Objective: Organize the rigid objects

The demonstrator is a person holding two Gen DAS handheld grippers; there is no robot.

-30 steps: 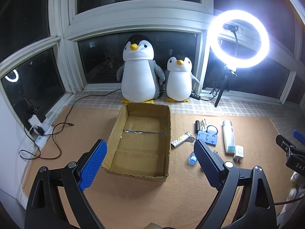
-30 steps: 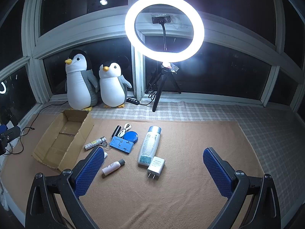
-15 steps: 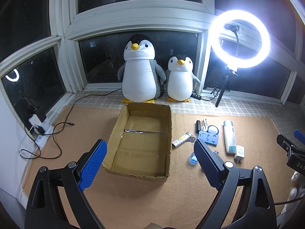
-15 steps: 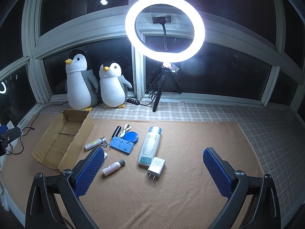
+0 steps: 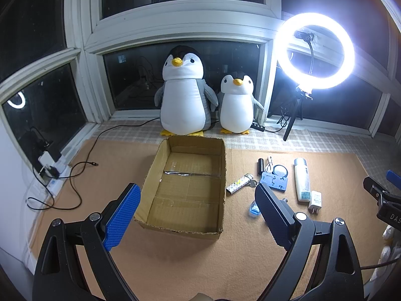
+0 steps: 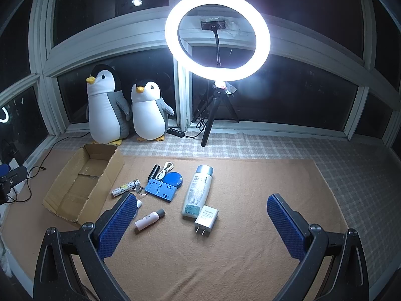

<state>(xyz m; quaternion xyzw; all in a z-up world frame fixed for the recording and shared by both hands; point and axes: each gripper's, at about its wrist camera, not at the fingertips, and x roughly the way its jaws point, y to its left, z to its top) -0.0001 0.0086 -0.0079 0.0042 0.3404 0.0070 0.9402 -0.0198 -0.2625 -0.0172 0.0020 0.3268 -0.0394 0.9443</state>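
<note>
both grippers hang spread wide and hold nothing: the left gripper (image 5: 196, 215) just before the cardboard box (image 5: 186, 227), the right gripper (image 6: 200, 222) to the box's right, above the white charger plug (image 6: 206, 217). lotion bottle (image 6: 198, 190), blue holder (image 6: 161, 190) and patterned lighter (image 6: 125, 187) lie beside the box.

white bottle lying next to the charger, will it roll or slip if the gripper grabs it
The white bottle lies on its side and looks round, so a sideways nudge would probably roll it toward the white charger touching its base. Its smooth body may be slippery, though the right gripper has textured pads. It looks rigid, so it likely won't flex.
</note>
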